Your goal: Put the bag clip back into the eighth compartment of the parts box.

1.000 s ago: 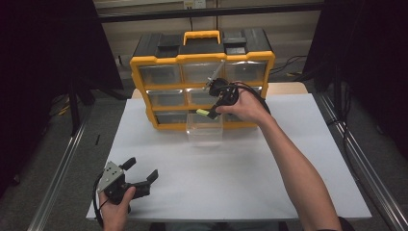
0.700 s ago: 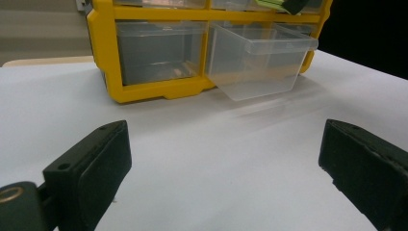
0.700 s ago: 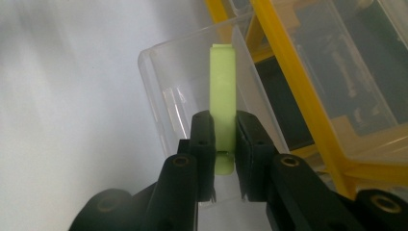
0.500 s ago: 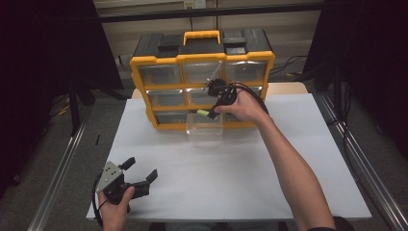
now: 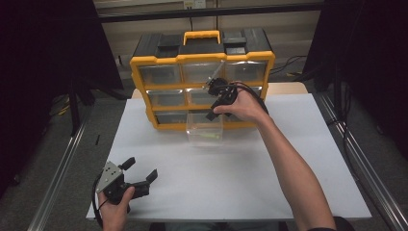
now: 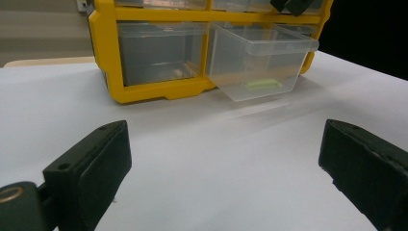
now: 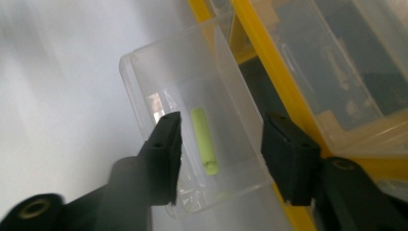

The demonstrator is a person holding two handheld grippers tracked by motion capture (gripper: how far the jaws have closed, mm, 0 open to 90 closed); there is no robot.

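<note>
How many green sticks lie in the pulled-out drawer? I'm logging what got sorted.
1. A single green stick lies on the floor of the clear drawer, below the open right gripper. The drawer's near end is partly hidden, so another could be there.

The left gripper (image 5: 140, 172) is black, with a grey three-cornered plate on top dotted with small screws, two blocky matte jaws and a black cable looping from its rear. The right gripper (image 5: 215, 102) is black too, with a black cable curling over the hand (image 5: 243, 107); each of its flat jaws carries a small screw hole, and a brass-coloured ring sits at the jaw base. Both forearms are bare, with what may be a dark sleeve at the right elbow.
</note>
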